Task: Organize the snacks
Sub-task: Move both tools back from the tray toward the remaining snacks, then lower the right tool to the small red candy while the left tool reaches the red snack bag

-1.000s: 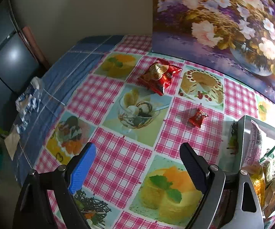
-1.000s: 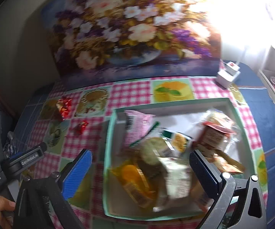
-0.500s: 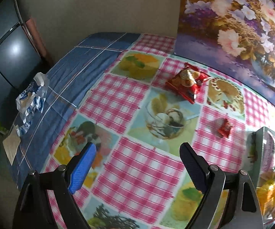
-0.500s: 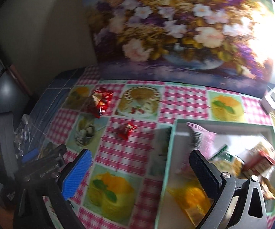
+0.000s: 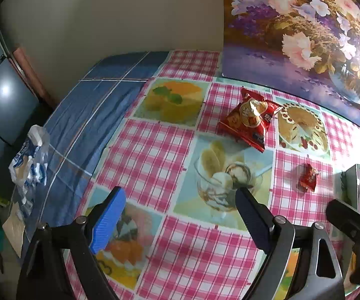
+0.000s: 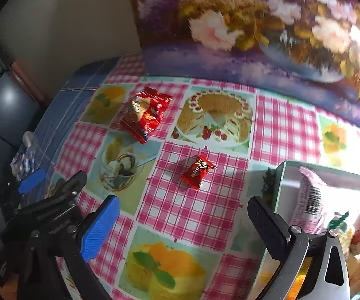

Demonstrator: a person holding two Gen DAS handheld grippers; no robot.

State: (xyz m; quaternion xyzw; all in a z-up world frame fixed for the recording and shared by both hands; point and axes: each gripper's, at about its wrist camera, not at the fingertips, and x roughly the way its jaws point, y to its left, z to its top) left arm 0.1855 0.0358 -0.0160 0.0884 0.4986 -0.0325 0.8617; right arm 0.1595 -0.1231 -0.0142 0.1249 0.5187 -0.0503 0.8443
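Both tongs wide open, left tongs (image 5: 180, 215) empty, right tongs (image 6: 182, 225) empty above small red candy (image 6: 198, 171)

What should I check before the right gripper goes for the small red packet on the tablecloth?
1. Right gripper empty, jaws wide apart: ok.
2. Small red packet lies alone on a pink check square, nothing on top of it: ok.
3. Packet lined up between the right fingers: roughly, it sits ahead of the gap; gripper height above the tablecloth: cannot tell.
4. Left gripper open, empty and off to the side of the packet: ok.
5. Large red snack bag apart from the small packet, not in the approach path: ok.
6. Room in the box for another snack: cannot tell, only its near corner with a pink packet shows.
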